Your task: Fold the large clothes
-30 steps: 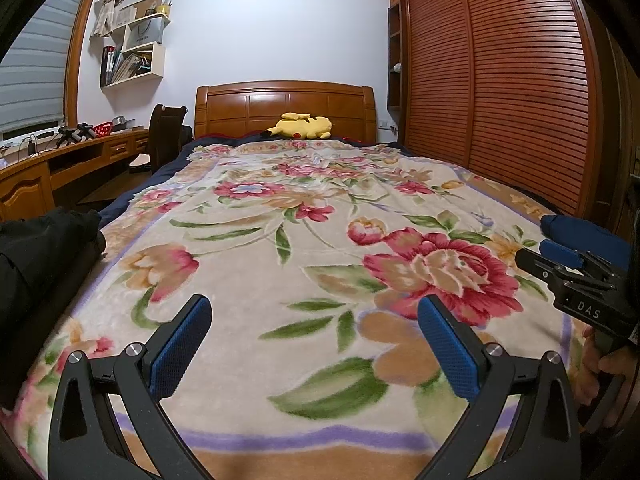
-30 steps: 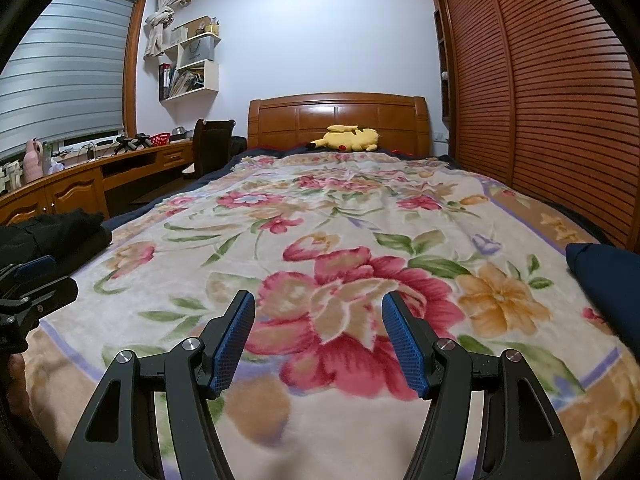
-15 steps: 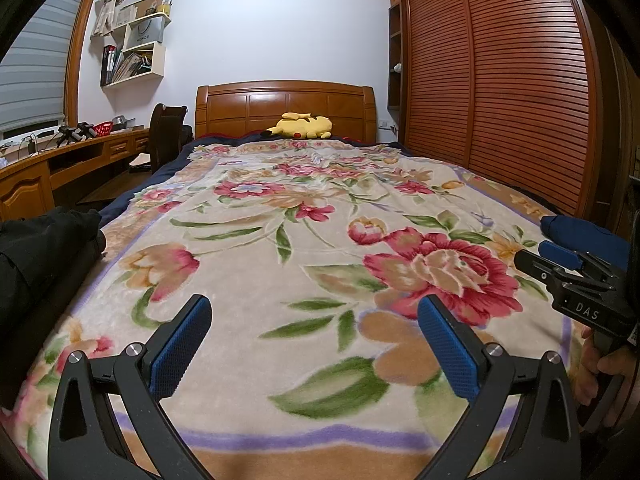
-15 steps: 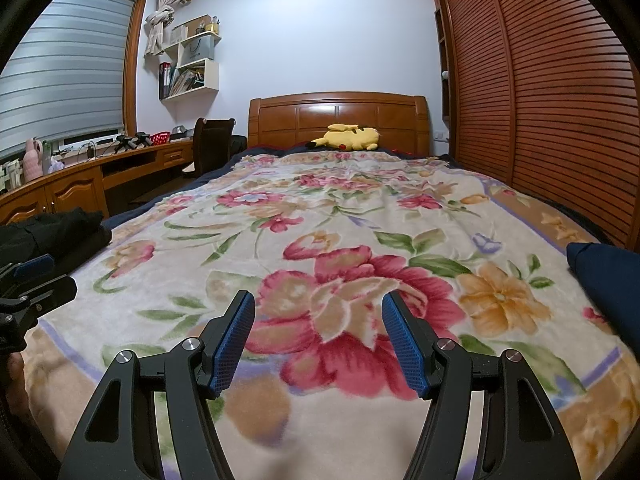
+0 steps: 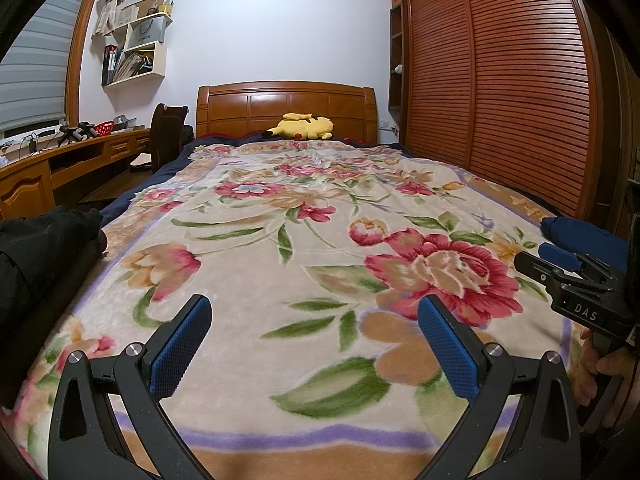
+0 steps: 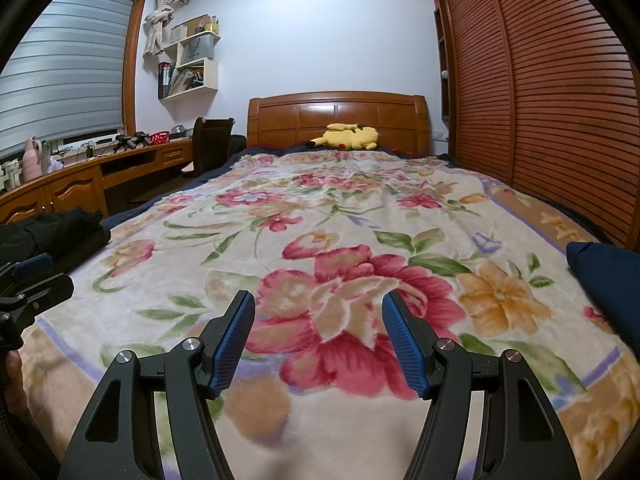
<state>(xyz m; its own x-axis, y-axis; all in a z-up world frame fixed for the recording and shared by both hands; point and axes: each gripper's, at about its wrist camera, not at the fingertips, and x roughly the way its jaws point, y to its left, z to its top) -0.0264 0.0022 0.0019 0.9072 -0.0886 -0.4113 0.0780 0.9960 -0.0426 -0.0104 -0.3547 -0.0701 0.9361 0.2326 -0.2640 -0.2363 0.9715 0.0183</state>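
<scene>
While both grippers' fingers gape empty, only the left view shows a hand [image 5: 604,376].

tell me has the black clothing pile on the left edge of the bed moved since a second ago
No. The black clothing pile lies in the same spot against the wooden desk behind it and the floral blanket beside it.

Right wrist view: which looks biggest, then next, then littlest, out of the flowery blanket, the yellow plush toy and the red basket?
1. Flowery blanket
2. Yellow plush toy
3. Red basket

The toy and basket sit far from the camera, so both look smaller than they are.
</scene>
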